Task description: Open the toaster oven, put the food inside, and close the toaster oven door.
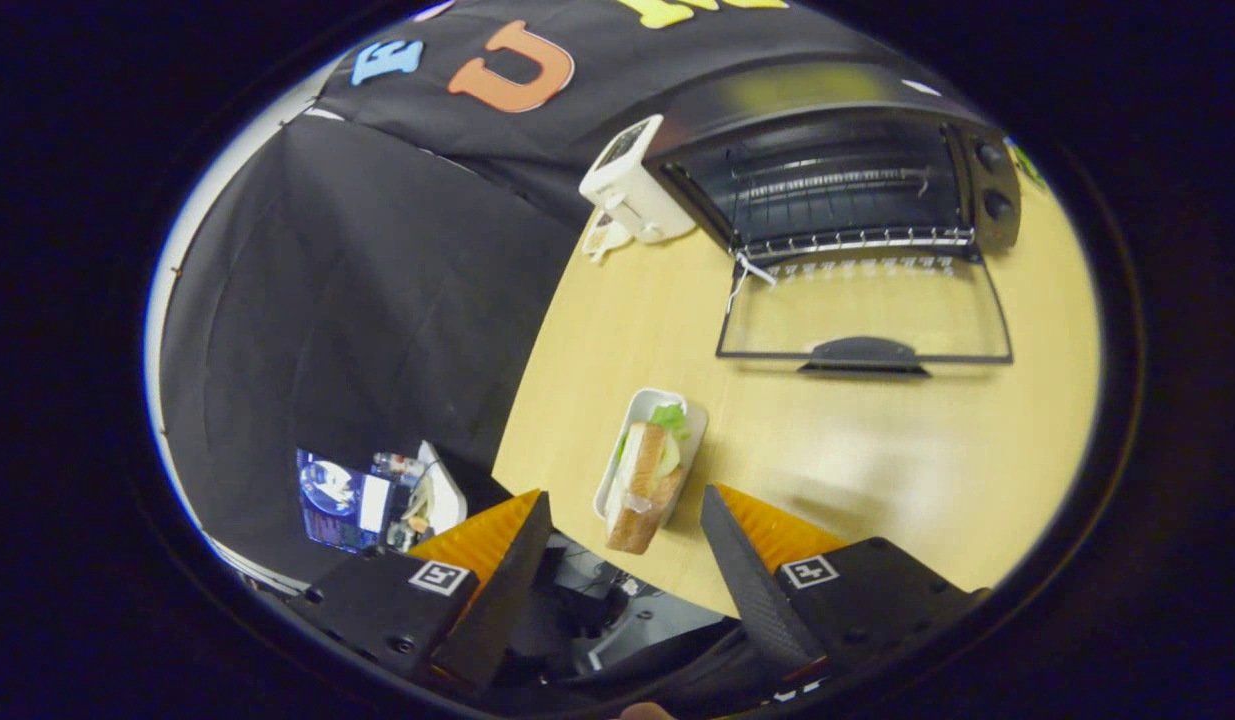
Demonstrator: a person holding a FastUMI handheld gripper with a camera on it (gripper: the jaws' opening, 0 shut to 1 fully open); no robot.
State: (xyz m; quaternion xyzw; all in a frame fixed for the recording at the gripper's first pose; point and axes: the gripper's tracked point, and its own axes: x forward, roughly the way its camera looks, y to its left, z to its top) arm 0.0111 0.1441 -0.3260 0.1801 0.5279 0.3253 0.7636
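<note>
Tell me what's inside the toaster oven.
The toaster oven, door down, holds a bare wire rack; its dark rear is unclear. The open gripper flanks the sandwich.

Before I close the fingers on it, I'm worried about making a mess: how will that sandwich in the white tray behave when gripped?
The sandwich looks soft: sliced bread would likely squash under the open gripper. It stands on edge with lettuce poking out, so layers may slide apart. The white tray seems shallow and light, so it may shift when nudged.
</note>
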